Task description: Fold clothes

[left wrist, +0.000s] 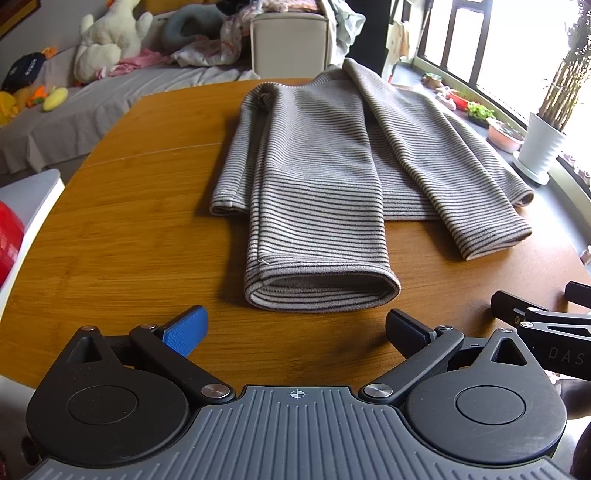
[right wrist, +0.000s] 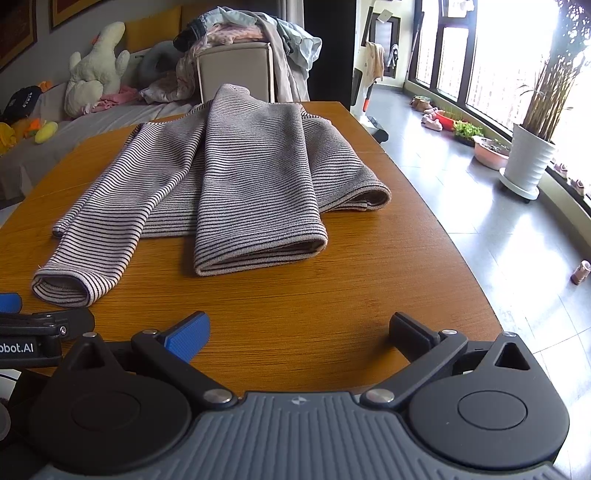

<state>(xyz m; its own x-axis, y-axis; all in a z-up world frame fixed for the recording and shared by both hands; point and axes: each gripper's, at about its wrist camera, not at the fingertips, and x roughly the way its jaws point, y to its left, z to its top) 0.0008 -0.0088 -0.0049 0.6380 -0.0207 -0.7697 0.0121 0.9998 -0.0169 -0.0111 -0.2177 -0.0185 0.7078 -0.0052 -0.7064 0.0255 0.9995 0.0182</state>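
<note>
Here both sleeves lie folded over the sweater, narrowing it, probably for a crosswise fold. The left gripper and right gripper hover wide open and empty over the table.

Soft ribbed striped cloth top lies on a smooth, satin-sheened wood-grain table.

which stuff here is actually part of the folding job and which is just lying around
Part of the job:
striped sweater, sleeves folded in
wooden table it lies on
left gripper, open, holding nothing
right gripper, open, holding nothing

Just lying about:
plush toy on the sofa
clothes pile on the beige box
white plant pot by the window
</note>
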